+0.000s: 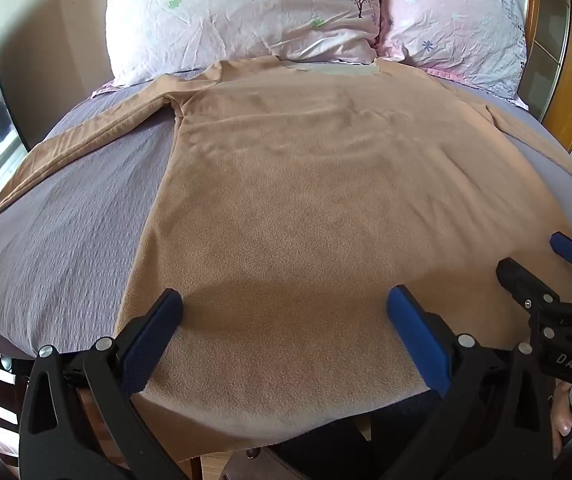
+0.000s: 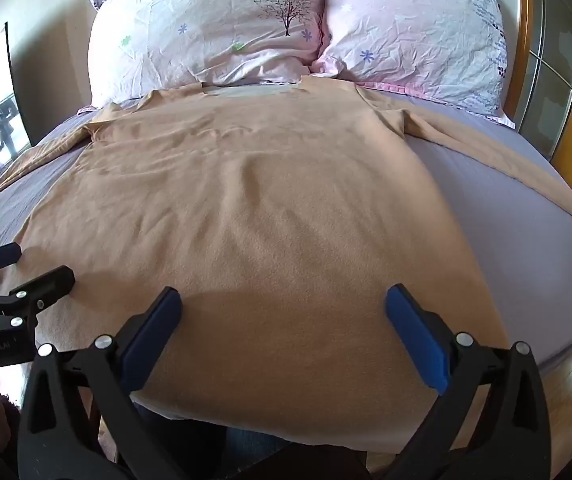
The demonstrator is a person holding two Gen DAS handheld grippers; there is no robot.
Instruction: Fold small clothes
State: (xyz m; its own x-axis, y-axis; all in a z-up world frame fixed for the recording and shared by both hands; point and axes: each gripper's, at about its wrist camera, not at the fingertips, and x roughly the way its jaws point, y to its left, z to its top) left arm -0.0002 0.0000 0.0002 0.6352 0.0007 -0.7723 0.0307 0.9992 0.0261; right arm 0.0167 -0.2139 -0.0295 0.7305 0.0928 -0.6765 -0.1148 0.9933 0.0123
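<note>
A tan long-sleeved fleece shirt (image 1: pixel 294 184) lies flat on the bed, collar toward the pillows, both sleeves spread out to the sides; it also shows in the right wrist view (image 2: pixel 262 200). Its hem hangs over the near bed edge. My left gripper (image 1: pixel 284 300) is open and empty, hovering over the hem's left part. My right gripper (image 2: pixel 284 300) is open and empty over the hem's right part. The right gripper shows at the left view's right edge (image 1: pixel 542 264). The left gripper shows at the right view's left edge (image 2: pixel 34 268).
The bed has a lilac sheet (image 1: pixel 66 216). Two pink floral pillows (image 1: pixel 246 16) (image 1: pixel 458 20) lean at the head. A wooden headboard with glass panels (image 2: pixel 546 60) stands to the right. Wooden floor (image 2: pixel 566 380) lies beside the bed.
</note>
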